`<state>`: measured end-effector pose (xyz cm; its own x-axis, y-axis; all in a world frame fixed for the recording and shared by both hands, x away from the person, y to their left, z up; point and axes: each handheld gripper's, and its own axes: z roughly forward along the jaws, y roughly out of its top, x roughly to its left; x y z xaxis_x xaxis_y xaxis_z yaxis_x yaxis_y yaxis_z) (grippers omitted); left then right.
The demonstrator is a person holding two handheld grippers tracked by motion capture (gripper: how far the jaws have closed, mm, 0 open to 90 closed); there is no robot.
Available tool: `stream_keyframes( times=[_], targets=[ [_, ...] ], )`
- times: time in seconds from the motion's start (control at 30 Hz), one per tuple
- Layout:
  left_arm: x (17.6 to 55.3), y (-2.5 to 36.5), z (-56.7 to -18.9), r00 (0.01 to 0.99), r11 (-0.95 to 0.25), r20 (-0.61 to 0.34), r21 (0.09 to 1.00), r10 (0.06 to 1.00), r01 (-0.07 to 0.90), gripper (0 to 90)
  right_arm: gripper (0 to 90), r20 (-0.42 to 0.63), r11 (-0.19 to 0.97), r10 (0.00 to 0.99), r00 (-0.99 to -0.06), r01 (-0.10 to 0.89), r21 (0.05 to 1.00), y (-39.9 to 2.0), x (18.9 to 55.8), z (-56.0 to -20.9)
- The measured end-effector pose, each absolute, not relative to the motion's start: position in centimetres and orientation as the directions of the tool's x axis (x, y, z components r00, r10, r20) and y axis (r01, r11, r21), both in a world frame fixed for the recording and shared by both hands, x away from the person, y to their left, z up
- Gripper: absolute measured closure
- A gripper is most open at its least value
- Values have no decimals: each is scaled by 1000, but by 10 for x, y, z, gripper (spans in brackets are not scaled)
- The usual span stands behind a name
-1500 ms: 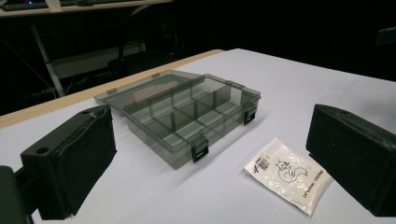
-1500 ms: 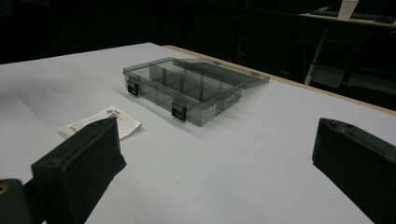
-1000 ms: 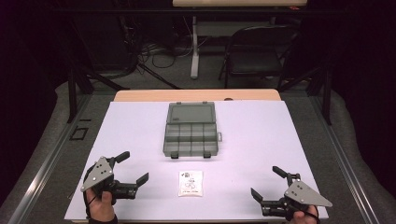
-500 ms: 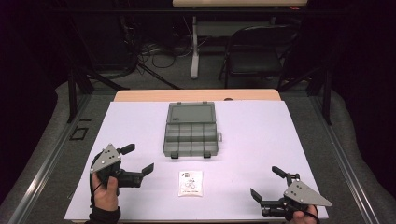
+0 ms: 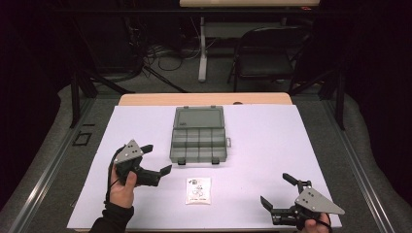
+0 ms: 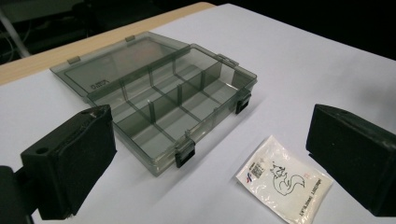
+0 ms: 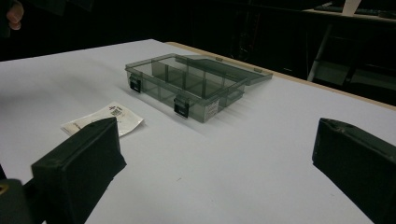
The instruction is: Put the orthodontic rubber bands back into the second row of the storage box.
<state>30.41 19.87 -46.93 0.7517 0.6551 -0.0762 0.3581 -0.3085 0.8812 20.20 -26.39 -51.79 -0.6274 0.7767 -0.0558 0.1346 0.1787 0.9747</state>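
My left gripper (image 5: 154, 160): raised off the table, tilted toward the organiser, jaws wide apart, holding nothing.
My right gripper (image 5: 277, 191): low at the near right corner, jaws apart, holding nothing.
Small white printed sachet (image 5: 198, 190): flat between both grippers, just before the open smoky-grey plastic compartment box (image 5: 199, 138).
Surface: white table sheet (image 5: 272, 141); behind it, a dark room with a black folding chair (image 5: 262, 53).

A white sheet (image 5: 291, 145) covers the tabletop, its surface bare toward the right side; along the far edge a strip of the wooden table (image 5: 204, 99) shows beyond the sheet. Behind the table stands a dark folding chair (image 5: 260, 58) on the grey floor; beside it rises a pale table leg (image 5: 203, 48), with black cables (image 5: 160, 53) looped on the floor to its left. Dark stand legs (image 5: 77, 90) slant at the left.
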Motion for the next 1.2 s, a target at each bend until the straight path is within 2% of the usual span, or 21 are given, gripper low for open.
stream_keyframes(
  times=[1.2],
  targets=[
    [334, 159, -482, 772, -435, -128, 763, 622, 477, 14, 8, -43, 181, 772, -634, 154, 971, -262, 202, -519]
  ],
)
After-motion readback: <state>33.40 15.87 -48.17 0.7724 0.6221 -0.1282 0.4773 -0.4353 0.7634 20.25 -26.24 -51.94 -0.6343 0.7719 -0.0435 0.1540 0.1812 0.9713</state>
